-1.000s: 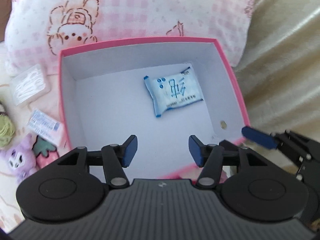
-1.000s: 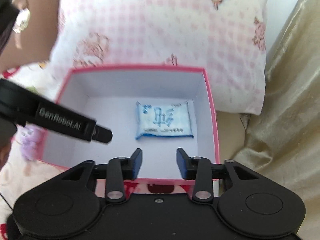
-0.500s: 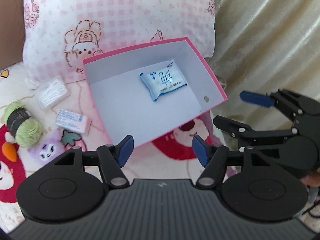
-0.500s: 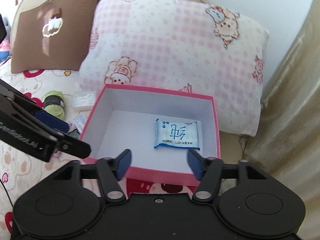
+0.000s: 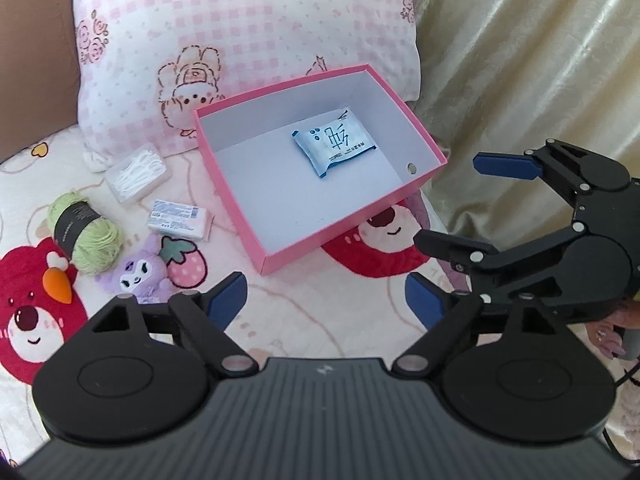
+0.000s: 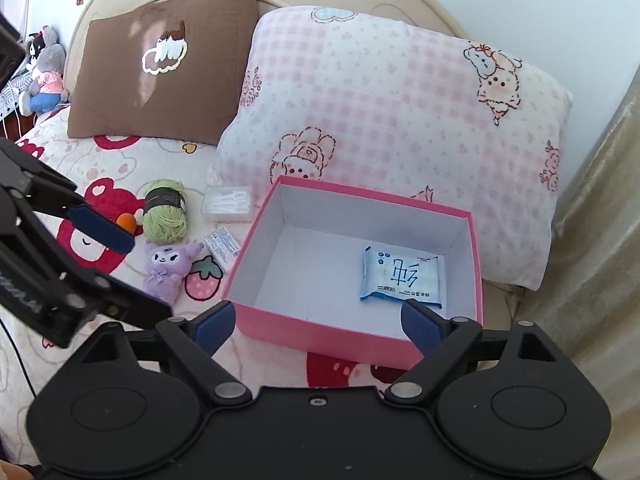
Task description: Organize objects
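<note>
With both sets of jaws just having spread apart and nothing between them, the left hand-held gripper [image 5: 326, 294] and right hand-held gripper [image 6: 316, 322] hover short of the pink box [image 6: 320, 340]. The blue tissue pack [image 6: 402, 278] lies inside it, ahead of the right one. Yarn ball [image 5: 86, 236], purple plush [image 5: 134, 272], swab case [image 5: 136, 170] and small packet [image 5: 180, 220] lie ahead-left on the bed. Risk: soft bedding may yield, letting small items slip during grasping.
</note>
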A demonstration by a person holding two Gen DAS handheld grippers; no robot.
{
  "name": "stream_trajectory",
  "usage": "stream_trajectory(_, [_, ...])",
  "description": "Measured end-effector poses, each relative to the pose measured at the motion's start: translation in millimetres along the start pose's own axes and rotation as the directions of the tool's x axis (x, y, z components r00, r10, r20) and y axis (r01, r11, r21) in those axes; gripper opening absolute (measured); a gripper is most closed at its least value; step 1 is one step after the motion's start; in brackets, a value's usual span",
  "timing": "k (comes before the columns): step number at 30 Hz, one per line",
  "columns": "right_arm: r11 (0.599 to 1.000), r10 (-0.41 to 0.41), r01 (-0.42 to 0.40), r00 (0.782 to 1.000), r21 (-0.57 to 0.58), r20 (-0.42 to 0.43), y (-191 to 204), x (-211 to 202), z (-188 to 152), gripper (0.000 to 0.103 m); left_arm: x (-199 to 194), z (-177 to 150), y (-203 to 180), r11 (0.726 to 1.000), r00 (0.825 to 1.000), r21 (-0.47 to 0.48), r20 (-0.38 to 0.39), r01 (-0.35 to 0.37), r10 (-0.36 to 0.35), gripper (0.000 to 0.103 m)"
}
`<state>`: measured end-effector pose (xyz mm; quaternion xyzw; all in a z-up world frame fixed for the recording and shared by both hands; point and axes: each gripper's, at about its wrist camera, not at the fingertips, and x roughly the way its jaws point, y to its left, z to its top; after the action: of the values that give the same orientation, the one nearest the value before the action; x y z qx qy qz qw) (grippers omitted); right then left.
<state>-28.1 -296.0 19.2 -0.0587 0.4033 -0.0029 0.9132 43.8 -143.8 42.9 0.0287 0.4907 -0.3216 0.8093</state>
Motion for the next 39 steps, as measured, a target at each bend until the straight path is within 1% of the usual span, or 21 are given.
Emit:
stream_trajectory(2, [1.000, 0.005, -0.005, 1.000, 0.004, -0.015, 2.6, 0.6, -0.6, 0.092, -3.8, -4.4, 3.3, 1.000, 1.000, 0.001, -0.003, -0.003, 0.003, 0.094])
stream_trajectory(3, [1.000, 0.007, -0.007, 1.000, 0.004, -0.021, 4.3, 0.4, -1.0, 0.092, -5.4, -6.5, 5.0, 1.000, 1.000, 0.000, -0.006, -0.005, 0.005, 0.094])
stream_trajectory(5, [1.000, 0.013, -0.013, 0.999, 0.004, -0.030, 7.5, -0.7, -1.6, 0.092, -8.6, -10.3, 9.1, 1.000, 1.000, -0.011, -0.004, -0.010, 0.009, 0.095])
stream_trajectory(7, [1.000, 0.024, -0.024, 0.999, 0.004, -0.037, 10.6, -3.2, -1.6, 0.092, -13.4, -13.8, 15.2, 0.998, 1.000, -0.046, 0.006, -0.030, 0.030, 0.095])
stream_trajectory(9, [1.000, 0.031, -0.031, 0.999, 0.000, -0.040, 14.2, -7.2, -0.7, 0.092, -17.9, -16.6, 19.4, 0.998, 0.999, -0.052, 0.008, -0.038, 0.039, 0.095])
stream_trajectory(13, [0.998, 0.067, -0.067, 0.997, -0.009, -0.044, 22.7, -15.2, 2.2, 0.092, -27.7, -21.4, 30.7, 0.996, 1.000, -0.082, 0.004, -0.028, 0.029, 0.095])
stream_trajectory(16, [0.994, 0.104, -0.105, 0.993, -0.008, -0.053, 30.0, -17.0, 4.2, 0.092, -32.5, -25.2, 36.8, 0.995, 0.999, -0.089, 0.004, -0.038, 0.039, 0.095])
stream_trajectory(22, [0.988, 0.154, -0.154, 0.986, -0.009, -0.058, 45.2, -8.0, 4.3, 0.092, -31.5, -31.3, 57.5, 0.991, 0.999, -0.127, -0.016, -0.044, 0.042, 0.095])
stream_trajectory(28, [0.972, 0.232, -0.234, 0.970, -0.024, -0.067, 58.7, 6.3, 5.3, 0.092, -27.3, -36.4, 84.1, 0.981, 0.996, -0.171, -0.031, -0.090, 0.085, 0.094])
stream_trajectory(32, [0.961, 0.270, -0.274, 0.960, -0.049, -0.078, 71.2, 17.6, 5.3, 0.092, -15.0, -44.0, 108.3, 0.970, 0.992, -0.212, -0.068, -0.116, 0.103, 0.094])
stream_trajectory(36, [0.946, 0.310, -0.315, 0.948, -0.080, -0.074, 85.5, 29.5, 2.2, 0.092, -1.7, -51.4, 126.5, 0.964, 0.988, -0.235, -0.120, -0.123, 0.097, 0.089])
stream_trajectory(39, [0.931, 0.348, -0.354, 0.934, -0.086, -0.078, 94.7, 42.2, -1.3, 0.089, -3.8, -55.8, 134.8, 0.961, 0.991, -0.257, -0.106, -0.105, 0.080, 0.089])
